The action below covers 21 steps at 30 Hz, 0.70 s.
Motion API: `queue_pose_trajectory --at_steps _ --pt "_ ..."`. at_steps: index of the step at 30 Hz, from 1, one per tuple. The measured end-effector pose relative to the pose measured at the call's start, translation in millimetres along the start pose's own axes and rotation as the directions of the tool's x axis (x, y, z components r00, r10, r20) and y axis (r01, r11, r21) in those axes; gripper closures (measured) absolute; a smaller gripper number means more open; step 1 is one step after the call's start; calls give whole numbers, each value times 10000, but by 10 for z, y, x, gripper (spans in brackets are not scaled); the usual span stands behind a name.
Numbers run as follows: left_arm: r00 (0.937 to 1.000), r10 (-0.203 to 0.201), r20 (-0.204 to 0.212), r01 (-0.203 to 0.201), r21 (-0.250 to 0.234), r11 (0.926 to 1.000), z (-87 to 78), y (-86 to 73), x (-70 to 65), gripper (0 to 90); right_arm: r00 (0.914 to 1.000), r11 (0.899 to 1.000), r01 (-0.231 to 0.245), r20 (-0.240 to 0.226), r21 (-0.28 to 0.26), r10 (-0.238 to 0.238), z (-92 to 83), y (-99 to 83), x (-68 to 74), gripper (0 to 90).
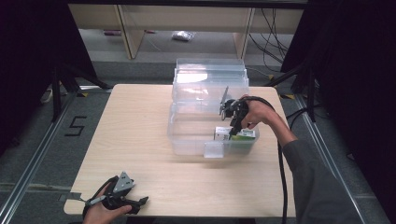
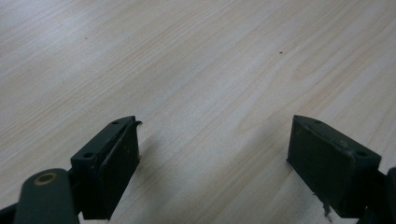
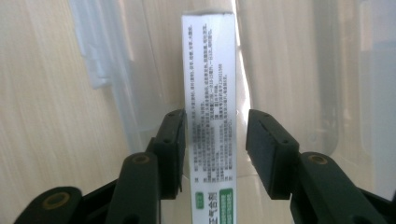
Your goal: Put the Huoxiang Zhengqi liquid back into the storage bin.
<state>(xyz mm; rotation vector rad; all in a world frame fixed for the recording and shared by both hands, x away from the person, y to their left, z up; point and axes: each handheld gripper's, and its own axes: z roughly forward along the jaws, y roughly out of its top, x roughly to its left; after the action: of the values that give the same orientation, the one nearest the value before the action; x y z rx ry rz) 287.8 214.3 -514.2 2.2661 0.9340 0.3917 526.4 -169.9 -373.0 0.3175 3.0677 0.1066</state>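
A white and green carton (image 1: 242, 135) lies in the right end of a clear plastic bin (image 1: 187, 140) at the table's middle. In the right gripper view the carton (image 3: 210, 70) runs lengthwise between my jaws. My right gripper (image 1: 232, 130) (image 3: 215, 116) reaches down into the bin and stands open around the carton: one jaw touches its side, the other leaves a narrow gap. At the front left corner of the table, my left gripper (image 1: 142, 200) (image 2: 215, 123) lies low over the bare wood, wide open, nothing between its jaws.
The bin's clear lid (image 1: 210, 74) stands open behind it, toward the table's far edge. A latch tab (image 1: 214, 149) sticks out on the bin's near wall. Bare light wood table (image 1: 135, 121) spreads to the left and front. Cables trail off the right side.
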Motion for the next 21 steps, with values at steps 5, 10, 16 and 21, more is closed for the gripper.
queue_pose_trajectory --at_steps 5,10,16,21 --pt "9996 -292 -56 291 -201 9994 12 -1 -17 161 9994 9970 -153 283 -757 175 -146 -27 25 533" --pt "10000 -26 -7 26 34 10000 -3 1 4 161 9942 9890 -947 406 -1139 999 -231 -68 57 461" --pt "10000 -31 -1 31 25 10000 0 1 3 161 9834 9673 -1694 324 -1890 1785 -314 -118 85 384" --pt "10000 -27 -10 27 25 10000 0 1 4 161 9765 9515 -1996 333 -2343 2130 -338 -156 120 332"
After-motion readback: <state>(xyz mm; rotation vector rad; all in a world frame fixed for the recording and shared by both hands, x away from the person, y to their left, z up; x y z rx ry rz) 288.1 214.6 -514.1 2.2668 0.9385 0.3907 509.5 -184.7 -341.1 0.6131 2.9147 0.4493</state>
